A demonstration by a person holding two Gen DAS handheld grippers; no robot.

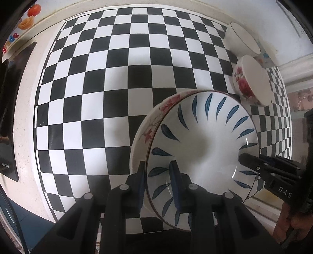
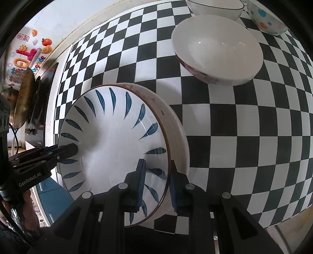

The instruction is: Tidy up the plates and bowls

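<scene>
A white plate with blue leaf marks (image 1: 203,148) lies on top of a second plate with red flowers on its outside (image 1: 148,125), above the checkered mat. My left gripper (image 1: 158,181) is shut on the stack's rim, one finger inside, one outside. My right gripper (image 2: 156,181) is shut on the opposite rim of the same stack (image 2: 117,140). Each gripper shows in the other's view, the right one (image 1: 252,162) and the left one (image 2: 66,151). A white bowl with red flowers (image 1: 252,82) stands beyond the stack, also in the right wrist view (image 2: 217,48).
The black and white checkered mat (image 1: 117,78) covers the counter. A white bowl with a dark rim (image 1: 242,39) and a dotted bowl (image 2: 264,17) stand at the far edge. A black cooktop (image 1: 7,117) and a metal pot (image 2: 23,101) are at the left.
</scene>
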